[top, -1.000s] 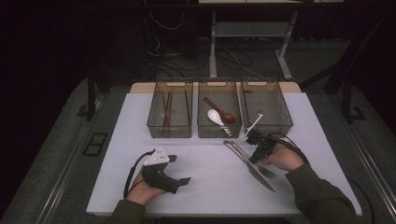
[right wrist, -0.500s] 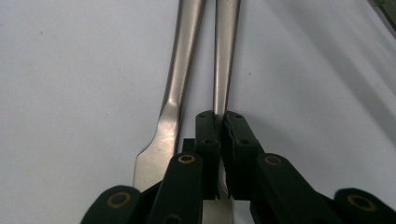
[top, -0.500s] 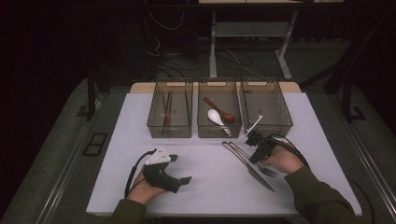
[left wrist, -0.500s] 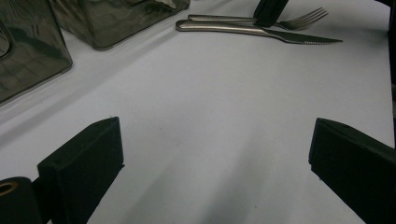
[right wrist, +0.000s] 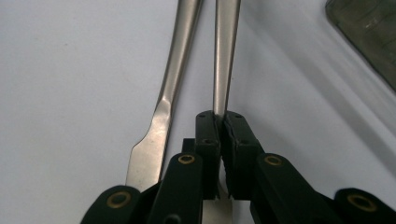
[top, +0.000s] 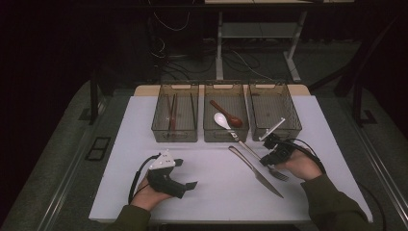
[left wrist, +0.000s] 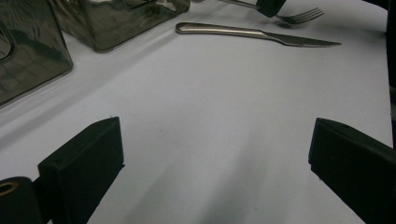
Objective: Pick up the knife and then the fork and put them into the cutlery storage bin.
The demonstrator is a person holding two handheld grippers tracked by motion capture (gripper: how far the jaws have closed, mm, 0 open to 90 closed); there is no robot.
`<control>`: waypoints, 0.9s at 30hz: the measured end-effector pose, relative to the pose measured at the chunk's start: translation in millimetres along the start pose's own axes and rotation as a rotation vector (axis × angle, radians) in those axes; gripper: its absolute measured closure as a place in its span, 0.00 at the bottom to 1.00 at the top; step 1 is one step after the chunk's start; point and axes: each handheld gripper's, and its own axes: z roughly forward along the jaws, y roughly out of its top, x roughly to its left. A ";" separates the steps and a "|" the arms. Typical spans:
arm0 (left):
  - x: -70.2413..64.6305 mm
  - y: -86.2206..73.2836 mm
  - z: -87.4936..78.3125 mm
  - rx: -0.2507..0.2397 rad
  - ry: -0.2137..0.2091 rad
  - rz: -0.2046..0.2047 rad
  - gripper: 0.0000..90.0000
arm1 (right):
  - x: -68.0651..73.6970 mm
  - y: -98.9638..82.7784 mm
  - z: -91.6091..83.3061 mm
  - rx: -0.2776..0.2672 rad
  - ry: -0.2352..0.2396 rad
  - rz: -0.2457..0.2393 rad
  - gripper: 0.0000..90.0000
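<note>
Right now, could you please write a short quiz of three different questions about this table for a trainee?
1. True or false: the right gripper is shut on the fork.
2. How many bins stand in the row? A two, B three, C four.
3. What lies on the white mat beside the fork?

Key: 1 true. 2 B: left bin, middle bin, right bin. 3 the knife.

There were no words, numbers or signs to read anywhere. The white table, the three see-through bins and the fork had nothing written on them.
</note>
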 end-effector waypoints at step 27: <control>-0.3 -0.5 -1.3 -0.003 -0.002 0.005 0.02 | -17.0 -17.2 -31.9 -0.284 0.081 -0.039 0.94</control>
